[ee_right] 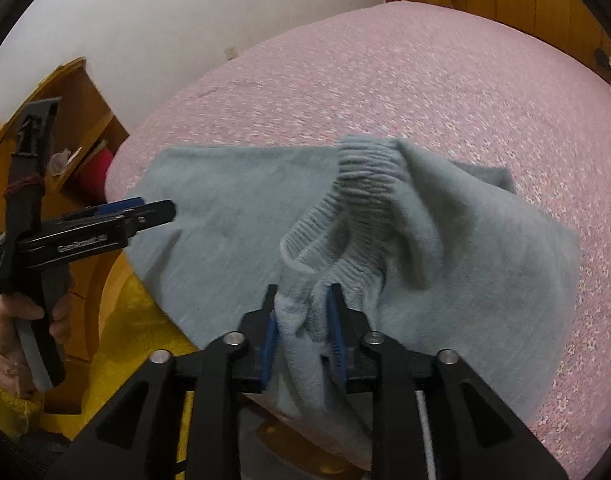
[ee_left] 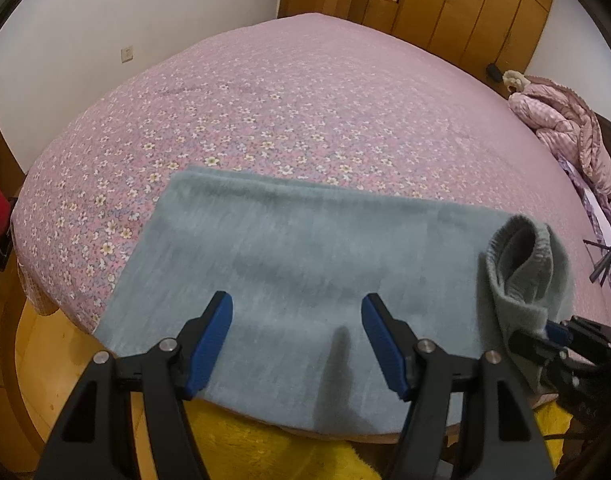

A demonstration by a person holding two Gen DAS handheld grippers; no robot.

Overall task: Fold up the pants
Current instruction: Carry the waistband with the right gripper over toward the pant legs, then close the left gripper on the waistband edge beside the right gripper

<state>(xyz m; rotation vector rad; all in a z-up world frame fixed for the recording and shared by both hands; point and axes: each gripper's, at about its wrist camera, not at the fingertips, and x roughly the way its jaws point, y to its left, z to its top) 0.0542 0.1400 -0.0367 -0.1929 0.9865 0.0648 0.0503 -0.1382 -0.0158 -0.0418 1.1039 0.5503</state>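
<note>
- The grey-blue fleece pants [ee_left: 289,256] are lying on the near part of the bed [ee_left: 305,100], over its pink flowered bedspread, with their near edge hanging slightly over the bed's side.
- Most of the garment is lying flat and smooth as a broad rectangle, so at least one fold seems to be done already; how many layers are stacked there, the views are not showing.
- The ribbed waistband [ee_right: 361,184] is standing up in a loose bunch at the right end, not yet laid flat.
- The right gripper [ee_right: 303,320] is having a wad of fleece from just below the waistband between its blue pads [ee_right: 268,344], with the jaws set narrow; the cloth is filling the gap and touching both pads, so I judge it to be held, though loosely.
- The left gripper [ee_left: 297,340] is hovering over the flat near portion of the pants with its jaws standing wide and nothing between them.
- In the right wrist view a hand [ee_right: 13,320] is holding the left gripper's handle beside the bed's edge.
- What is left, as I judge it: laying the bunched waistband end down squarely over the flat part, smoothing it, and perhaps one more fold to make the bundle compact.
</note>
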